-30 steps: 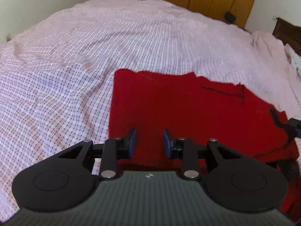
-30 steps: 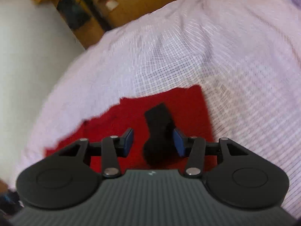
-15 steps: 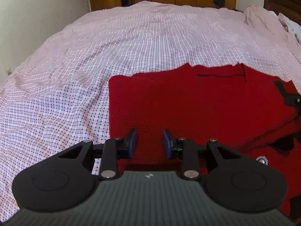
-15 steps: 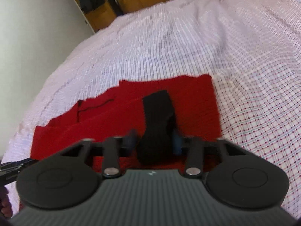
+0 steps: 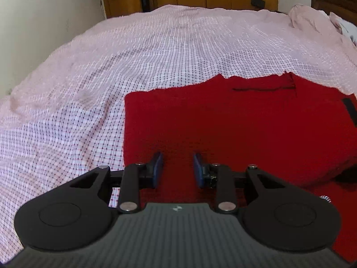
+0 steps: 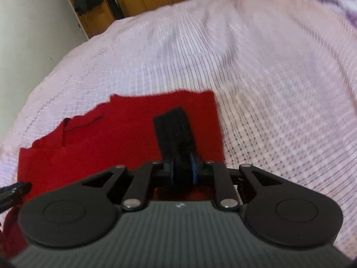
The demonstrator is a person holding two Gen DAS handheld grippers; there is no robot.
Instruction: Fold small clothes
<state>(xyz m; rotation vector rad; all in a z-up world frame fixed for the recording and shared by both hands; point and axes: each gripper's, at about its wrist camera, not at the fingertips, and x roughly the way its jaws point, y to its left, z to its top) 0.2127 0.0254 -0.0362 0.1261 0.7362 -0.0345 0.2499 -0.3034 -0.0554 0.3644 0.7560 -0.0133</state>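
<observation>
On bed (image 5: pixel 156 55) | black strap (image 6: pixel 176 134) pinched between right fingers (image 6: pixel 193 167)

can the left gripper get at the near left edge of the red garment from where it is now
Probably yes: the left gripper hangs with open, empty jaws right over the red garment, nothing between them and its left edge.

The right claw (image 6: pixel 183 167) has just been closing — its pads now pinch the black strap (image 6: pixel 174 131) on the red garment (image 6: pixel 100 143); a second ago they stood apart.
</observation>
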